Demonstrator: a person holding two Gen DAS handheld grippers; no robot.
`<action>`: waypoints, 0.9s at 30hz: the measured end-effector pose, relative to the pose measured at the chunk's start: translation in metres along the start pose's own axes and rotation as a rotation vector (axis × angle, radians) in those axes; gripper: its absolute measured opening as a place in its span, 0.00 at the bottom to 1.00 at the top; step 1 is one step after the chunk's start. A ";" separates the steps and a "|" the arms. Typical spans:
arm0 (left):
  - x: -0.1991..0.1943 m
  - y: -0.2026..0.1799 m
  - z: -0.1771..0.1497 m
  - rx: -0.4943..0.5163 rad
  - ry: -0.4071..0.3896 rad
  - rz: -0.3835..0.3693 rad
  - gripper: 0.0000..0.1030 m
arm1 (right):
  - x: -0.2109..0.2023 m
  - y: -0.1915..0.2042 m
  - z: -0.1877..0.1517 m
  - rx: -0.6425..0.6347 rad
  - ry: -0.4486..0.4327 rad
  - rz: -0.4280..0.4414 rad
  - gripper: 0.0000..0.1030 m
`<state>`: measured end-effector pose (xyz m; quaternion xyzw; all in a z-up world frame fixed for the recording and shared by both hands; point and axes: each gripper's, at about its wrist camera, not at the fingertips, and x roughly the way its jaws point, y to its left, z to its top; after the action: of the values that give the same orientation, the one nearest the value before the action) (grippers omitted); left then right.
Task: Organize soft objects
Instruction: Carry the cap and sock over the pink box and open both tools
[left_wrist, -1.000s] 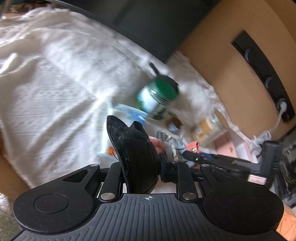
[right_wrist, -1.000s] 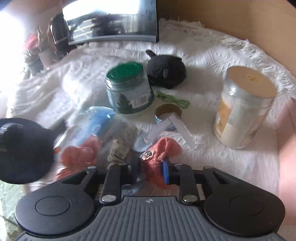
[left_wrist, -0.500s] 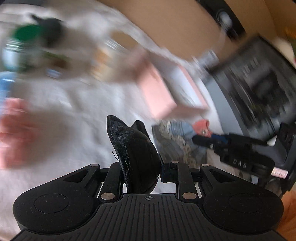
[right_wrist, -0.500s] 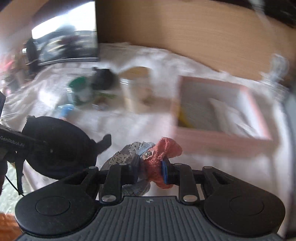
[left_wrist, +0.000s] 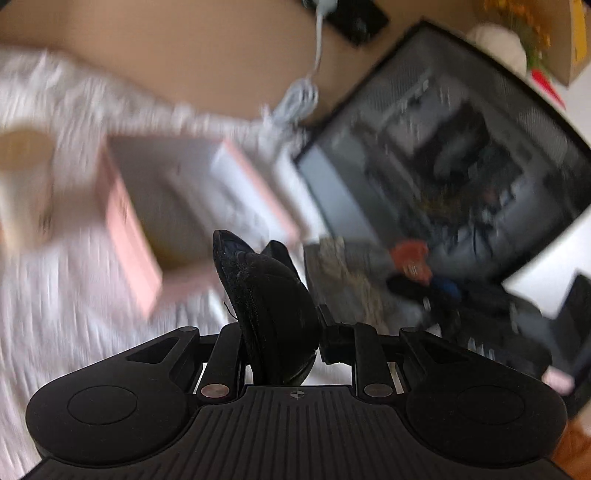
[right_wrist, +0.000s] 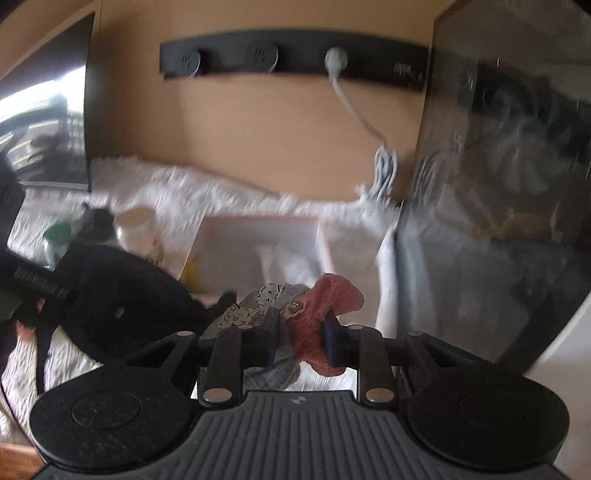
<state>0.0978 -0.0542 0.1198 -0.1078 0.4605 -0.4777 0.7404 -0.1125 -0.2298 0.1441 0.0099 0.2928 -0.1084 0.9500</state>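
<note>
At far left of the right wrist view, the jars that filled the frame a second ago are now seen small and blurred: the green-lidded jar (right_wrist: 57, 236) and the pale jar (right_wrist: 135, 230) have receded beside a dark plush toy (right_wrist: 98, 225) on the white cloth (right_wrist: 22, 369). The pink-rimmed box (left_wrist: 129, 236), absent a second ago, is now seen ahead in both views, open and blurred. The black fabric piece (left_wrist: 269, 306) is clamped upright in the left gripper (left_wrist: 284, 332), projecting past its fingers toward the box's near corner. Further right, the orange knit piece (right_wrist: 317, 317) and a grey patterned cloth (right_wrist: 255, 306) are pinched together in the right gripper (right_wrist: 301, 336), held just before the box's near rim. At far right, a dark glass-sided case (right_wrist: 498, 184) is seen.
</note>
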 end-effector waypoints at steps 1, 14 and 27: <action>0.002 0.000 0.014 0.004 -0.020 0.006 0.22 | 0.001 0.000 0.006 -0.001 -0.023 -0.007 0.23; 0.132 0.040 0.095 0.060 0.073 0.148 0.23 | 0.077 -0.015 0.121 0.137 -0.165 -0.018 0.23; 0.099 0.079 0.124 0.008 -0.068 0.227 0.38 | 0.213 -0.010 0.068 0.260 0.154 0.020 0.24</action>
<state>0.2554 -0.1277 0.0832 -0.0683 0.4424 -0.3885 0.8054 0.0945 -0.2873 0.0815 0.1443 0.3483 -0.1348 0.9164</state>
